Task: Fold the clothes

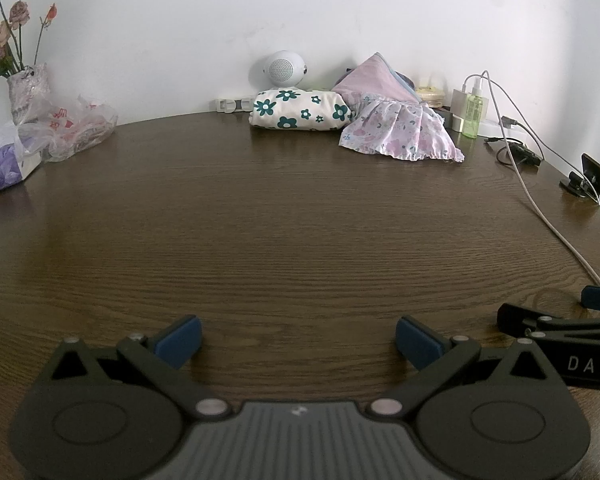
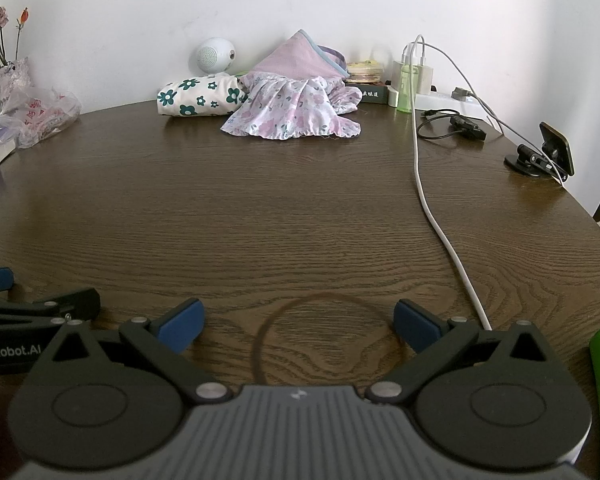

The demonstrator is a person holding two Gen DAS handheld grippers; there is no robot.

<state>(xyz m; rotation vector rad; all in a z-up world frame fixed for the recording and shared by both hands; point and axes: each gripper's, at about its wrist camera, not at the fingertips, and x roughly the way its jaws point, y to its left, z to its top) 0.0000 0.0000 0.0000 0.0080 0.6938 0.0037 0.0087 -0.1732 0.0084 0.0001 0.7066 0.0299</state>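
At the far edge of the brown wooden table (image 1: 284, 216) lie clothes: a folded white garment with dark green flowers (image 1: 298, 111) (image 2: 198, 97), and to its right a loose pink floral frilled piece (image 1: 400, 132) (image 2: 294, 112) with a pink cloth (image 1: 374, 80) (image 2: 298, 58) heaped behind it. My left gripper (image 1: 298, 340) hovers open low over the near table, nothing between its blue pads. My right gripper (image 2: 298, 326) is open too, beside the left one and just as far from the clothes.
A vase of dried flowers (image 1: 28, 92), plastic bags (image 1: 76, 128) and a tissue pack (image 1: 2, 172) sit at the left. A round white speaker (image 1: 282, 68) stands behind the clothes. At the right are chargers, a green bottle (image 2: 406, 92), a white cable (image 2: 432, 208), a phone stand (image 2: 548, 152).
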